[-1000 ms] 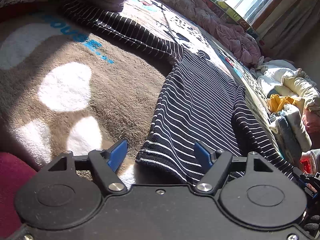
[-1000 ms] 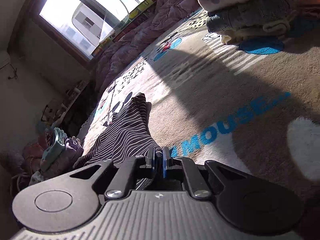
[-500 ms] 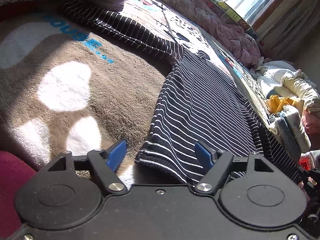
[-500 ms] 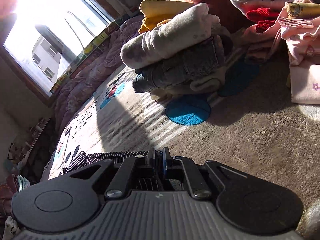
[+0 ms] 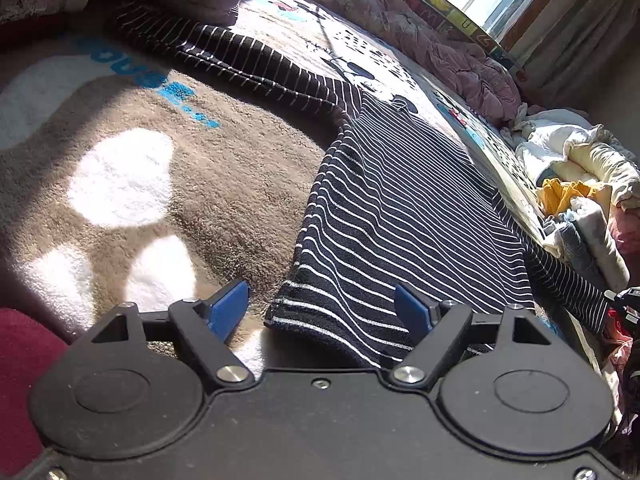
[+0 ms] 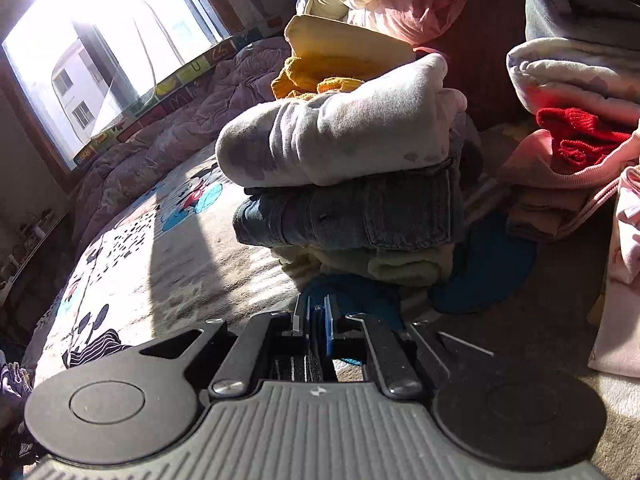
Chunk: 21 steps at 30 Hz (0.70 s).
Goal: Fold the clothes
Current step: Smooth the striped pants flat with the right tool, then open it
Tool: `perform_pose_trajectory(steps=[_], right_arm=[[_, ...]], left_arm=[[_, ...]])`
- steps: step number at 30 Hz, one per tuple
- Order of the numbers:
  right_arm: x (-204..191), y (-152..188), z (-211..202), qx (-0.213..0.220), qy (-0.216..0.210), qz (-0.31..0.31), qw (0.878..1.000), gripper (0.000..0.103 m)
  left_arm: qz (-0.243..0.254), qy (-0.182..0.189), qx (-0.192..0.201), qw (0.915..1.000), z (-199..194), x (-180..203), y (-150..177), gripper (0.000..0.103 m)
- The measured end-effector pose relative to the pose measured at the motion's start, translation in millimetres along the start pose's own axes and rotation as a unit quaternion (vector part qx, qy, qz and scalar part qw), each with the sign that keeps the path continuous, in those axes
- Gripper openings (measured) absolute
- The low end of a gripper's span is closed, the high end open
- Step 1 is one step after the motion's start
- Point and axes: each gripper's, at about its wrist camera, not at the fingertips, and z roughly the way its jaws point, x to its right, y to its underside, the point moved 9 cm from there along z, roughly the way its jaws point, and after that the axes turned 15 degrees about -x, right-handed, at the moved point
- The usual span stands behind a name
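A black top with thin white stripes (image 5: 400,208) lies flat on a brown and white plush blanket (image 5: 200,184). One sleeve (image 5: 248,64) stretches to the far left. The other sleeve (image 5: 560,280) is pulled out to the right, towards the right gripper at the frame edge (image 5: 624,304). My left gripper (image 5: 320,308) is open, its blue pads on either side of the top's near hem corner. My right gripper (image 6: 316,320) is shut on striped fabric of that sleeve; a bit of the top (image 6: 96,346) shows at lower left.
A stack of folded clothes (image 6: 352,184) stands right ahead of the right gripper, with more folded piles (image 6: 576,120) to its right. A pink quilt (image 5: 460,60) lies under the window. A red cushion (image 5: 24,356) sits at the near left.
My right gripper has swung right, pulling the sleeve off the body and out sideways towards the clothes stack. The left gripper has stayed open at the hem.
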Motion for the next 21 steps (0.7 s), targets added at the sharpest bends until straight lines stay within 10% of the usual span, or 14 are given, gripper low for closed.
perform_pose_trajectory(steps=[8,12,21], right_arm=[[3,-28,27,-0.008,0.078,-0.039,0.996,0.011],[26,-11,40,-0.038,0.12,0.004,0.992,0.034],[-57,106,-5,-0.086,-0.073,0.028,0.993,0.061]], left_arm=[[0.013,-0.001,-0.003,0.9999,5,5,-1,0.092],[0.021,-0.005,-0.003,0.9998,6,7,0,0.093],[-0.029,0.039,0.004,0.9988,-1,-3,-3,0.093]])
